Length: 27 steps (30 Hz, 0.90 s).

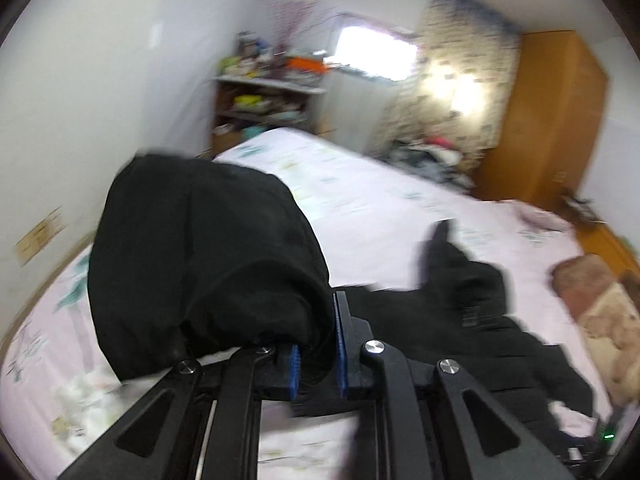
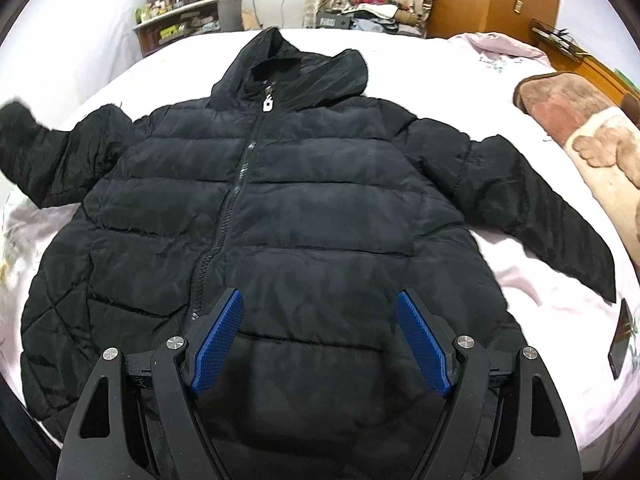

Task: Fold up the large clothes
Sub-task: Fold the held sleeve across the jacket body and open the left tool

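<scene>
A black hooded puffer jacket (image 2: 304, 184) lies face up, zipped, on the pink bed sheet (image 2: 528, 268), hood pointing away. Its right sleeve (image 2: 552, 216) lies spread out flat. My left gripper (image 1: 318, 344) is shut on the cuff of the jacket's left sleeve (image 1: 200, 248) and holds it lifted above the bed; this sleeve (image 2: 44, 152) shows raised at the left in the right wrist view. My right gripper (image 2: 320, 336) is open and empty, hovering just over the jacket's lower front near the hem.
A brown and cream plush blanket (image 2: 580, 136) lies at the bed's right side. A dark phone (image 2: 622, 344) lies on the sheet near the right edge. A cluttered shelf (image 2: 188, 16) and a wooden wardrobe (image 2: 500, 0) stand beyond the bed.
</scene>
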Available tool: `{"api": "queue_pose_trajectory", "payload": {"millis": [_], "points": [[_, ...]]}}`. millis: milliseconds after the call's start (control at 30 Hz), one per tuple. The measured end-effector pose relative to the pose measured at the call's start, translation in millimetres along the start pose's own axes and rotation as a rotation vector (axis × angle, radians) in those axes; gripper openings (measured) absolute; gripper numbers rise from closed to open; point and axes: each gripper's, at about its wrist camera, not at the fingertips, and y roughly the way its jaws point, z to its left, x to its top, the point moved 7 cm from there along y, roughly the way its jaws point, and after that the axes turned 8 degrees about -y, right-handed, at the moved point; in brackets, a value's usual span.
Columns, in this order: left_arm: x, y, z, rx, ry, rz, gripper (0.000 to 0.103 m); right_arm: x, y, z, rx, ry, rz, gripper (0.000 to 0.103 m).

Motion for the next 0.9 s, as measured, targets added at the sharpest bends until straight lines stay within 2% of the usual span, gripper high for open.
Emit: {"api": "queue_pose_trajectory", "payload": {"millis": [167,267,400,567,767,833,900], "points": [[-3,7,-88,-0.155,0.081,0.042,0.014,-10,-17,-24,-0.010,0.061,-0.026,0.079],[-23,23,-143,-0.234,0.137,0.095,0.012,-17,-21,-37,-0.017,0.091,-0.031,0.079],[-62,55,-198,-0.315,0.172,0.194,0.010,-30,-23,-58,-0.032,0.135,-0.026,0.079],[-119,97,-241,-0.369,0.206,0.308,0.010,-47,-17,-79,-0.051,0.168,0.001,0.079],[-176,144,-256,-0.366,0.226,0.444,0.010,-57,-4,-91,-0.063,0.185,0.032,0.079],[-189,154,-259,-0.356,0.219,0.481,0.016,-57,-2,-91,-0.064,0.181,0.031,0.079],[-198,152,-266,-0.365,0.203,0.510,0.041,-54,-1,-89,-0.060,0.172,0.026,0.079]]}}
